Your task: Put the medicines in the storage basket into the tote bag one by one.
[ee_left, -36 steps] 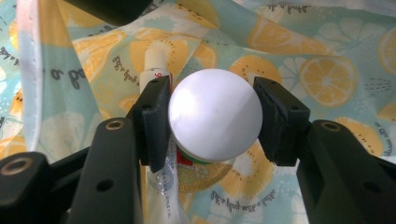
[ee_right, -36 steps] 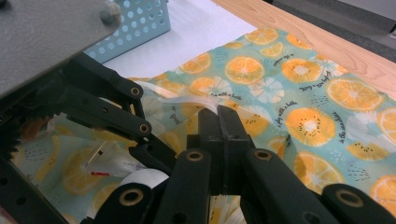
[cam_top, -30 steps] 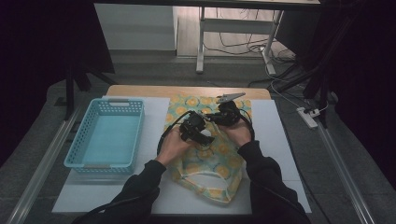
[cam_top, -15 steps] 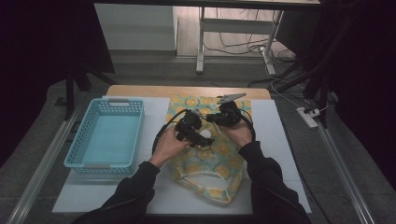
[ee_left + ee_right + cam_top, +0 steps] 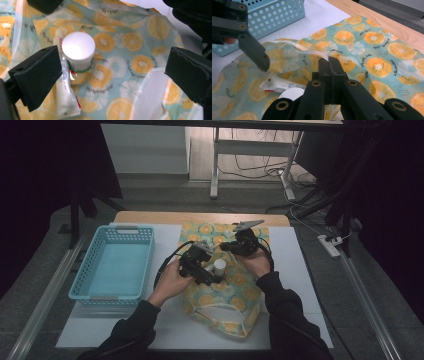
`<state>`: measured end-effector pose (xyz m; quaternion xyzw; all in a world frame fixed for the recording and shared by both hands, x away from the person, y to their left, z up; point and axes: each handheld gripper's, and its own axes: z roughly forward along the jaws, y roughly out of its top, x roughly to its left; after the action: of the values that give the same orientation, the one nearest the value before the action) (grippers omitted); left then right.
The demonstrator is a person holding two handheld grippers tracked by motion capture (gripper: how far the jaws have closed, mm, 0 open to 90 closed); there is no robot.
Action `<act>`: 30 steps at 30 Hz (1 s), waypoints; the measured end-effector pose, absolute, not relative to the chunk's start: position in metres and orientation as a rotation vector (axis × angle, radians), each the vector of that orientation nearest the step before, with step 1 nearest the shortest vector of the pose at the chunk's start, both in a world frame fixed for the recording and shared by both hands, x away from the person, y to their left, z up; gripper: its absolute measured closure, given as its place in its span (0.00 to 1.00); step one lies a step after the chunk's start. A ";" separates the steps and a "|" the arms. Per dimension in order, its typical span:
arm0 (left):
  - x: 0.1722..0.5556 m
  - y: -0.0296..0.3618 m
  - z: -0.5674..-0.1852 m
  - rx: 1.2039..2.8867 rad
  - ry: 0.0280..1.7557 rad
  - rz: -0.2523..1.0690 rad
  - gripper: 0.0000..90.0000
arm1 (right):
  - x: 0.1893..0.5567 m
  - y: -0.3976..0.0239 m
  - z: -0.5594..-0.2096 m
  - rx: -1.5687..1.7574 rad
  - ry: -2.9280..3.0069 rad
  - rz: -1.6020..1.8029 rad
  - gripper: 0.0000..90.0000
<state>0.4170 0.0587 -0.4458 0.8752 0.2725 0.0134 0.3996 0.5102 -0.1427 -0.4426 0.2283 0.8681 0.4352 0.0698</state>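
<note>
Left gripper view: left tongs point(image 5: 112, 75) wide open over half-hidden tube point(image 5: 65, 100); right tongs point(image 5: 329, 62) clamped on bag rim point(image 5: 312, 53).

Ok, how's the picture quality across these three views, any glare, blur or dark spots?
High view: dim, the room around the table nearly black, the bag and basket still readable. Left gripper view: bright, the white cap washed out, glare streaks on the clear bag plastic, the near jaws soft. Right gripper view: evenly lit, the fruit print sharp, the right gripper close to the lens slightly blurred.
</note>
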 end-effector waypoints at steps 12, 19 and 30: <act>0.394 0.071 -0.452 2.194 0.644 0.078 0.01 | 0.506 -0.143 -0.441 0.669 2.618 1.325 1.00; 0.381 0.072 -0.463 2.197 0.628 0.078 0.02 | 0.504 -0.144 -0.441 0.664 2.618 1.335 1.00; 0.369 0.070 -0.473 2.214 0.679 0.044 0.01 | 0.499 -0.145 -0.441 0.643 2.629 1.344 1.00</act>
<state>0.3687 0.0700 -0.4734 0.8756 0.2684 0.0176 0.4013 0.4987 -0.1448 -0.4406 0.2125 0.8685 0.4438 0.0597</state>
